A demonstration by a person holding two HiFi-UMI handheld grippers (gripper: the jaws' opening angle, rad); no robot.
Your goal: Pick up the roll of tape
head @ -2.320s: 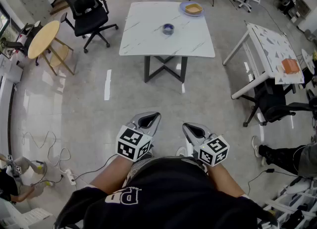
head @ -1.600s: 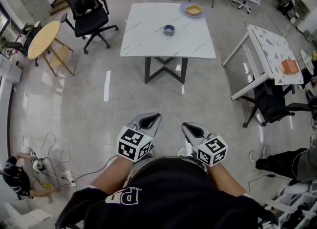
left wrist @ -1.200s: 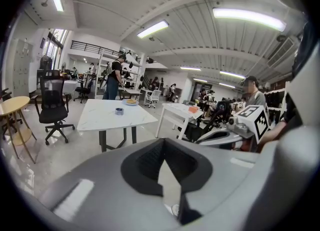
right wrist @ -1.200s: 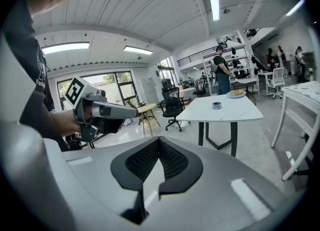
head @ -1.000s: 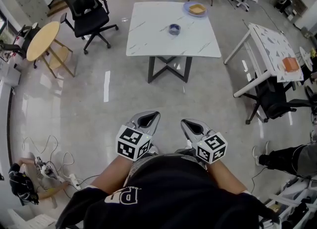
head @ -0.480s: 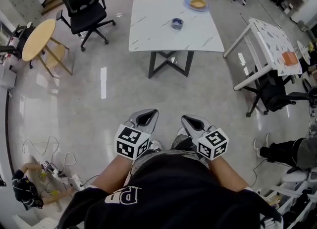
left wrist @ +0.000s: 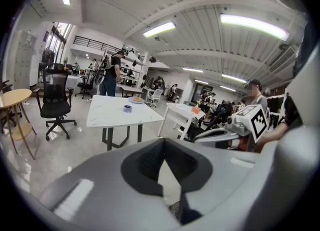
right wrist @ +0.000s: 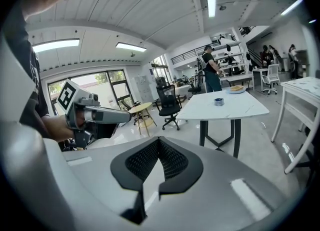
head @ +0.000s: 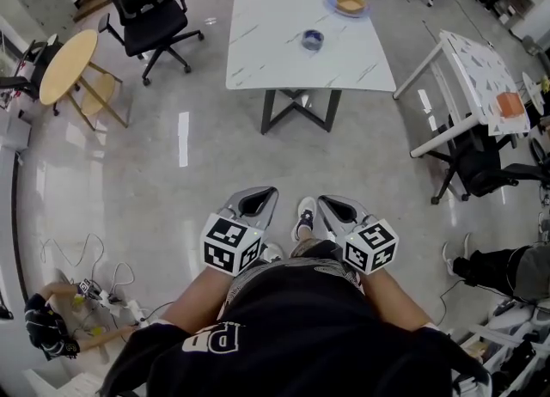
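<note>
Head view shows the small blue-grey roll of tape lying on the white marble-patterned square table, towards its far edge and a little right of the middle. A round lilac plate holding something yellowish sits at the far right corner, apart from the tape. Nothing else is on the tabletop.

Both tools are held low against the person's body, well apart from the table, with a stretch of glossy grey floor between. The left gripper has its jaws brought together with nothing between them, and the right gripper is likewise closed and empty; each gripper view shows only floor through the gap behind the meeting tips.

The tape lies straight ahead of both tools and slightly to the right, so it lines up more closely with the right gripper, which looks the handier one. The ring appears to rest flat with its hole upward, so its axis stands vertical. Reaching it calls for walking up to the near edge first, then opening the jaws across the ring's wall.
</note>
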